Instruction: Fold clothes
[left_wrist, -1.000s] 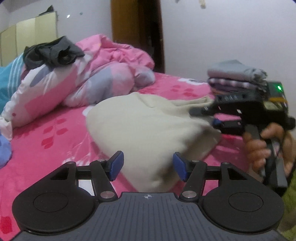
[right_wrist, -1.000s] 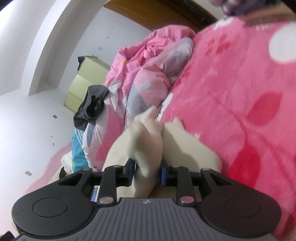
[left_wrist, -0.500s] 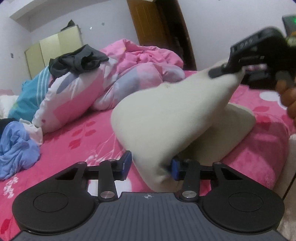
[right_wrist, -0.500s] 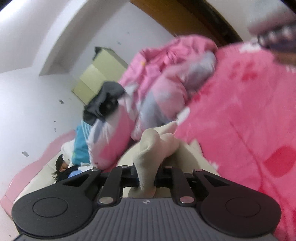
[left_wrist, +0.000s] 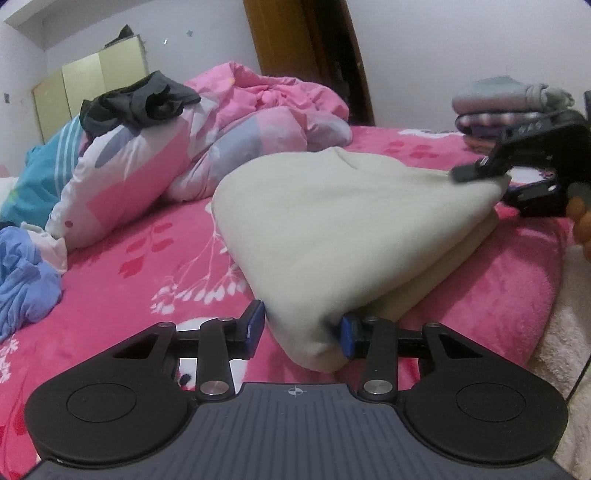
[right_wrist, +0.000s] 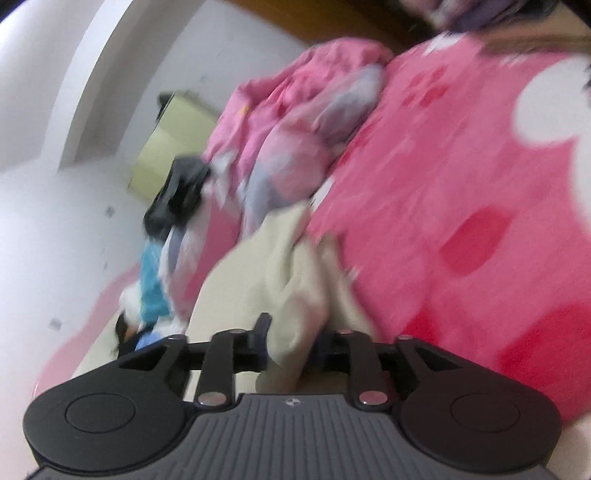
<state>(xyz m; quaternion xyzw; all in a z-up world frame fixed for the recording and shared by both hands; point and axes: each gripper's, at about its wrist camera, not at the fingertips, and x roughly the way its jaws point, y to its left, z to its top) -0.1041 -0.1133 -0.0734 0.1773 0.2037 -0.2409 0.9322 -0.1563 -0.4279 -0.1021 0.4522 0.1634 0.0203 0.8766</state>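
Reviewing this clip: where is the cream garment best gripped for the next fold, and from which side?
Probably at its two near corners, from the bed's front edge. The cream garment lies doubled, layers ending there; the left gripper and right gripper each pinch one.

cream garment (left_wrist: 332, 229), folded double

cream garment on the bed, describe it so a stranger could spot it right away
On the pink bedspread, beside the heaped pink duvet, lies the cream garment. It is the only plain pale piece, folded over, pinched by the left gripper and right gripper.
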